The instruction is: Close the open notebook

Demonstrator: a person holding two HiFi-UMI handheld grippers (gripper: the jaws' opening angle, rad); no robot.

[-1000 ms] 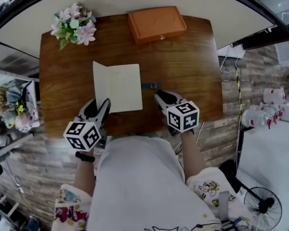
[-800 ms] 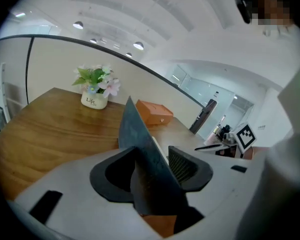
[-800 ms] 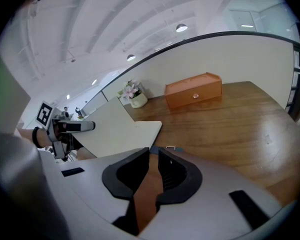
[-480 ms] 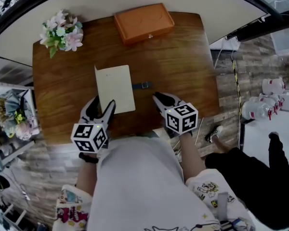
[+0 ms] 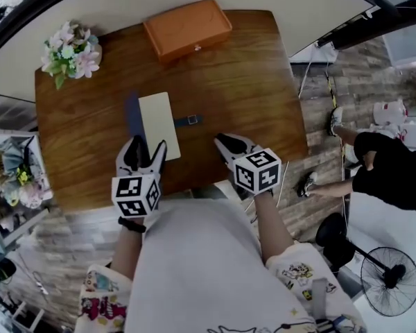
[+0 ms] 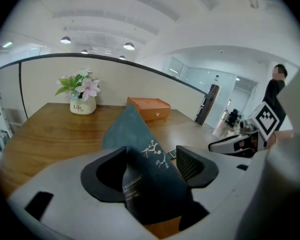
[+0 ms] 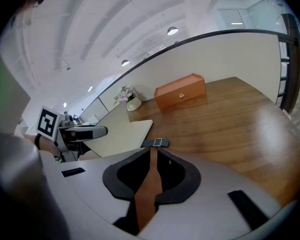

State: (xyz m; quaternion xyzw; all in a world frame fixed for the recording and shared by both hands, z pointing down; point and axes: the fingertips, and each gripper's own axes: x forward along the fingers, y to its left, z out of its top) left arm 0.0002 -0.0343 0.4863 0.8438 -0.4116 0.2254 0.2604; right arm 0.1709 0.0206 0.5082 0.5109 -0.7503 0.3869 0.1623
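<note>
notebook (image 5: pixel 159 127) lies near the middle of the wooden table (image 5: pixel 256 82), cream page up, not yet closed. its dark blue cover (image 6: pixel 140 149) stands tilted up off the book's left side and carries a small blossom-branch print. left gripper (image 5: pixel 148 148) is at the notebook's near left corner. its jaws are apart and have just been opening; the raised cover stands between them, and the pads are not pressed on it. right gripper (image 5: pixel 222 142) is just right of the notebook, near the table's front edge. its jaws are drawn together to a thin slit with nothing in them, and they point toward the strap buckle (image 5: pixel 189 120) that sticks out from the book's right edge. orange box (image 5: pixel 187 28) sits at the far edge. flower pot (image 5: pixel 69 50) sits at the far left corner.
</note>
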